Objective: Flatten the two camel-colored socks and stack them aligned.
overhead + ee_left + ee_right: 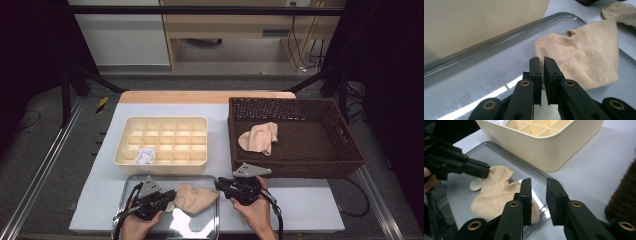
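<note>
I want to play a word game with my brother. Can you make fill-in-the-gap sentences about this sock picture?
1. The beige sock near the hands lies on a clear ____.
2. The left hand-held gripper is shut on the ____.
3. Another beige sock lies inside the brown ____.
4. The white bundle sits in the cream box with many ____.

Missing words: tray; sock; basket; compartments

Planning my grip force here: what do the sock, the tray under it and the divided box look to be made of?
Sock: soft beige knit fabric, going by the fine ribbing and limp folds. Tray: probably clear glass or hard plastic, glossy, since the rim shines and the bottom mirrors the light. Divided box: seemingly cream plastic, smooth and matte, with thin moulded partitions.
</note>
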